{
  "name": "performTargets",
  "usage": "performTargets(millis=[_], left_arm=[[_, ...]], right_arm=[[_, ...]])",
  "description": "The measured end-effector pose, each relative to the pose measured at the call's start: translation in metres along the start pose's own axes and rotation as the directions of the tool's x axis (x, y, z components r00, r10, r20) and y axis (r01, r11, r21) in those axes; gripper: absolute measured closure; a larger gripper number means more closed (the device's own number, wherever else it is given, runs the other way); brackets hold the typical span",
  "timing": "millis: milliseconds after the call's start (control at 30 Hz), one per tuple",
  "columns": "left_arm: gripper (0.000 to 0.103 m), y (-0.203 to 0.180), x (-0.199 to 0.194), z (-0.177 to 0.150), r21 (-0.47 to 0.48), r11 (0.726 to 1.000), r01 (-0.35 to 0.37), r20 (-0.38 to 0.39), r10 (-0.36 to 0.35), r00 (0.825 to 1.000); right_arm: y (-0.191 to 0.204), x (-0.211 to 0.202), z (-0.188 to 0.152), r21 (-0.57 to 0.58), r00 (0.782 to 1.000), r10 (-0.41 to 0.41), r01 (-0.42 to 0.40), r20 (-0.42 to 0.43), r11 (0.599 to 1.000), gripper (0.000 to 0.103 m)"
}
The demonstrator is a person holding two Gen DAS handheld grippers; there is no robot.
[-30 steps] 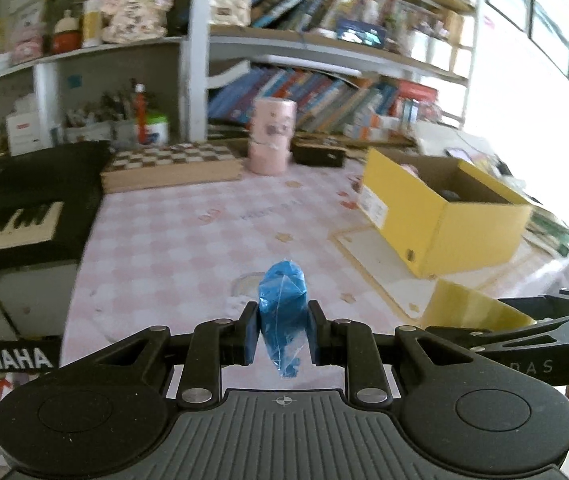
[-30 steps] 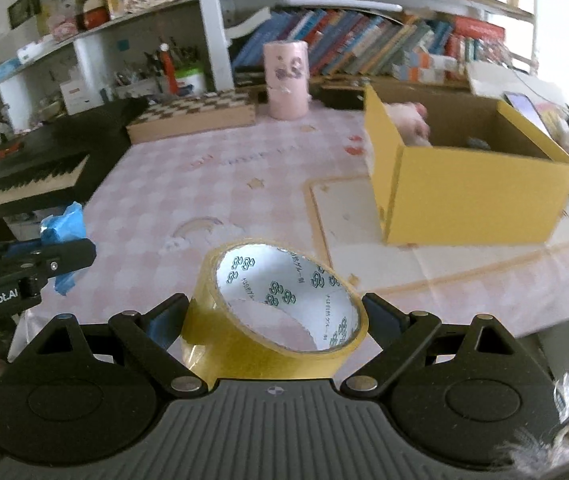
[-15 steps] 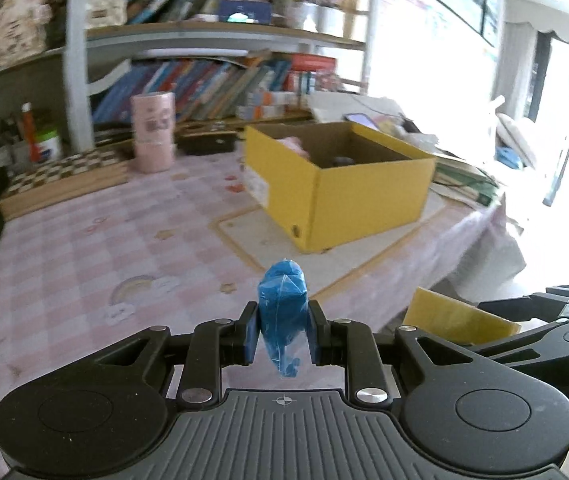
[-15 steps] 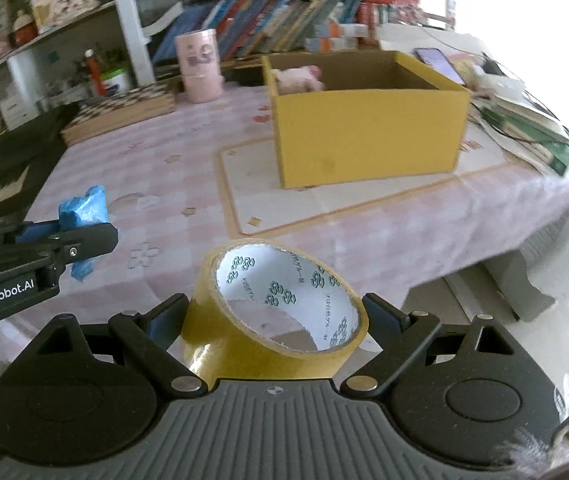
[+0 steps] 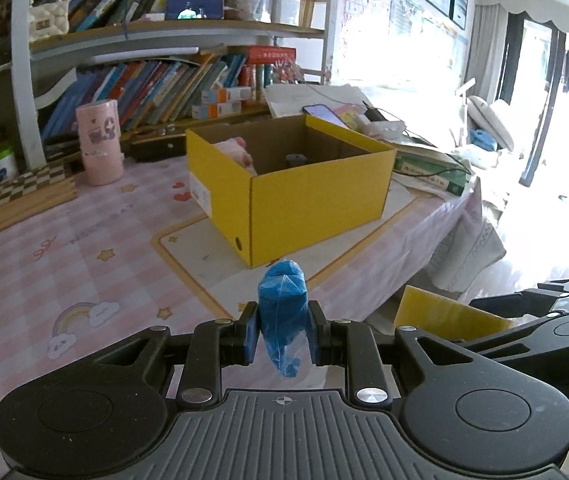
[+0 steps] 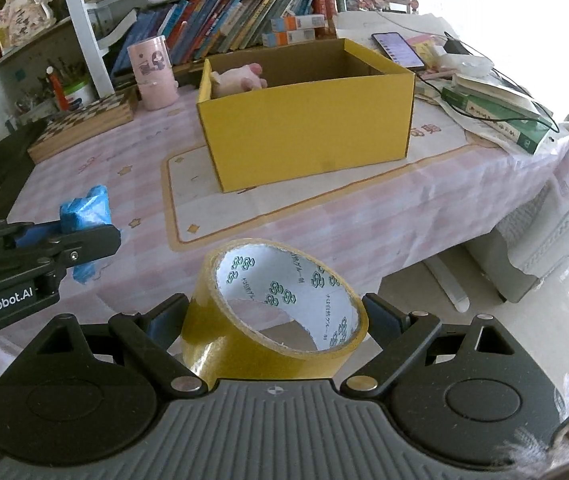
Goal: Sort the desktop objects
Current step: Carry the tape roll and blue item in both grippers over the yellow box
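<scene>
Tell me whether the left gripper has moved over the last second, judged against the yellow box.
Yes. The left gripper, jaws shut on the blue bag, has swung toward the yellow box, which went from far right of its view to straight ahead.

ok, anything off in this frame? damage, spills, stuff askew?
Nothing spilled or broken. The left gripper is shut on a crumpled blue bag, the right gripper on a yellow tape roll, held tilted. Only oddity: the yellow box sits skewed on its mat.
</scene>
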State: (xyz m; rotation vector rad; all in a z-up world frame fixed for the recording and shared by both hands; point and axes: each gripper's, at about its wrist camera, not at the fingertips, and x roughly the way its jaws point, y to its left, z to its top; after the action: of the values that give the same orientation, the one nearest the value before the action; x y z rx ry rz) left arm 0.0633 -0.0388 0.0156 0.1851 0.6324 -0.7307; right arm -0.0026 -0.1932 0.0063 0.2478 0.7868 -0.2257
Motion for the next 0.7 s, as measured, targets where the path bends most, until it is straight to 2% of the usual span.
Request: performTargets(millis=[367, 700], left_arm=[[0.08, -0.026, 0.033, 0.029, 0.005, 1.0, -0.011, 0.006, 0.011, 1.0], [0.08, -0.04, 0.06, 0.071, -0.026, 0.997, -0.072, 0.098, 0.074, 0.992]], right_arm=[[-0.041, 0.014, 0.029, -0.003, 1.0, 0.019, -0.019, -0.002, 1.0, 0.011], [-0.071, 0.028, 0.083, -0.089, 0.994, 0.067, -0.059, 0.082, 0.994, 0.011]])
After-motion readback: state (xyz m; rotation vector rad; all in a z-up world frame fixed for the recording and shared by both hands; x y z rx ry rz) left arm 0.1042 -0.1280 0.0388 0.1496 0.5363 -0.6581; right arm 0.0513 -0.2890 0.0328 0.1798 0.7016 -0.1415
